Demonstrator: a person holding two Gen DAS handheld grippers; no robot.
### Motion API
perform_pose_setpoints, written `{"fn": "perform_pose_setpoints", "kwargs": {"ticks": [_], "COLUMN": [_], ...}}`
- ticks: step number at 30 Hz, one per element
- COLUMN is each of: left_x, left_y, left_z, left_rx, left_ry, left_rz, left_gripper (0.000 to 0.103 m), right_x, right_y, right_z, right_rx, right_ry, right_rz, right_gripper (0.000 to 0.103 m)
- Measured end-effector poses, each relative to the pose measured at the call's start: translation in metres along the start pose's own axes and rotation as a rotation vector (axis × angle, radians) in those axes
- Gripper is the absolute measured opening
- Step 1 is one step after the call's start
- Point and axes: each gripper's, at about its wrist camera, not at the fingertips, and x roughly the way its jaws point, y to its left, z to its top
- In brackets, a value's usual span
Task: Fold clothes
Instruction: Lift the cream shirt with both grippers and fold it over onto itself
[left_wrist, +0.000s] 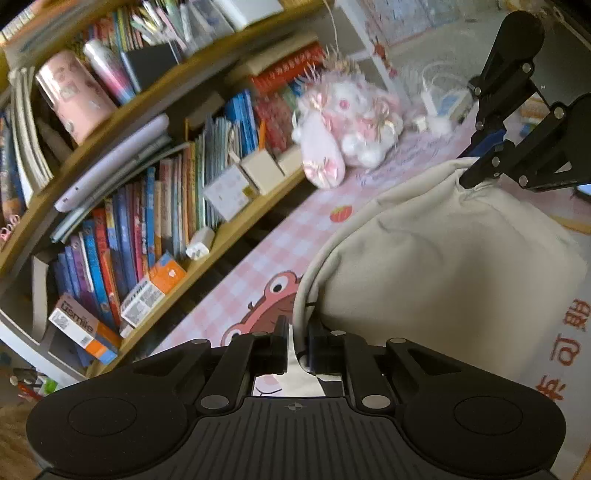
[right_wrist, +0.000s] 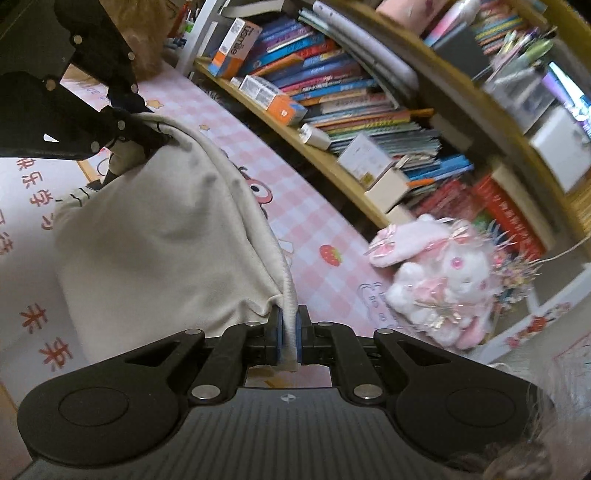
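Cream garment hangs stretched between both grippers over the pink checked tabletop, its held edge running as the long axis from one set of jaws to the other. Left gripper: jaws narrow with a slight gap, hem between them; whether they press on it cannot be told. Right gripper: jaws clamped on the opposite hem corner. Judgement: the fold should carry this edge across, both hands equally near.
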Motion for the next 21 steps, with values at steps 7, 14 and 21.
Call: {"fn": "perform_pose_setpoints", "kwargs": {"ticks": [7,14,21], "left_x": [0.012,0.01,-0.023], "left_y": [0.006,0.013,0.043], "left_z": [0.002,0.003,0.005], "left_rx": [0.065,0.096,-0.11], "left_ry": [0.036,0.044,-0.137], "left_rz": [0.081,0.078,-0.142], "left_gripper": [0.073,0.085,0.085], "right_x": [0.044,0.065,0.075], "right_y": [-0.013,-0.019,-0.028], "right_z": [-0.009,-0.01,-0.006], "right_rx": [0.039,0.058,0.062], "right_ry": [0.041,0.037,0.056], "right_rz": [0.094,0.155,0.17], "right_gripper": [0.009,0.012,0.018]}}
